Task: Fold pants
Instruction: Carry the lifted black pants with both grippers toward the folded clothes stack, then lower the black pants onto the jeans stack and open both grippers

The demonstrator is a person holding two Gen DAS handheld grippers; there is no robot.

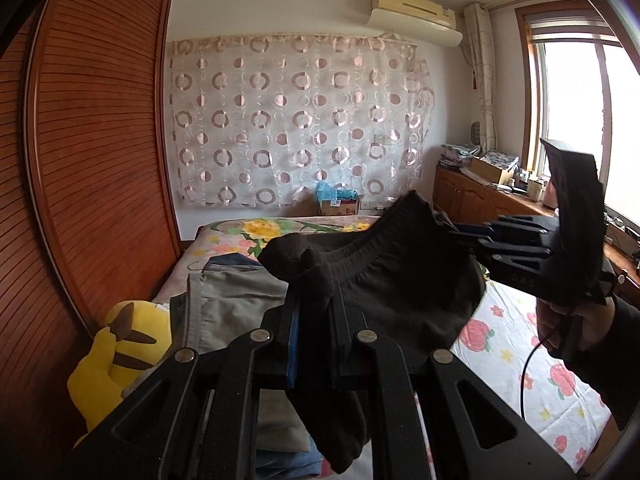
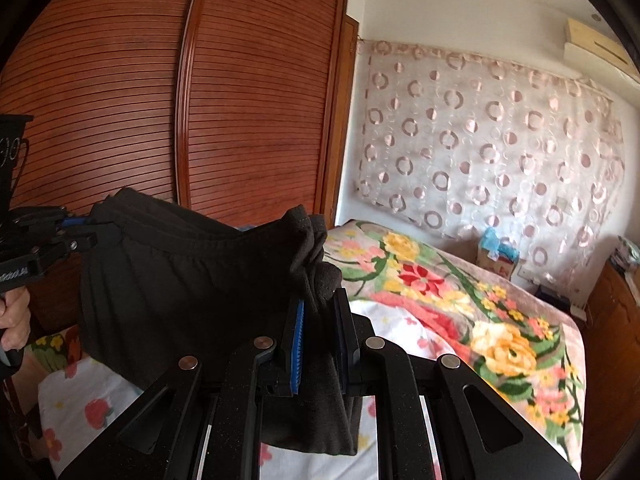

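Pants [image 1: 400, 280] lifted above bed [image 1: 520, 344], waistband stretched between left gripper [image 1: 314, 300] and right gripper [image 2: 320, 308], jaws clenched on fabric.

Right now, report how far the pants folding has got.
Done: the dark pants are off the bed, lifted by the waistband. In hand: left gripper and right gripper each clamp one end. Left: every fold. A folded stack lies beside.

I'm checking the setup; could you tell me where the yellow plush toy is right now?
In the left wrist view, the yellow plush toy lies at lower left, between the wooden wardrobe and the folded clothes.
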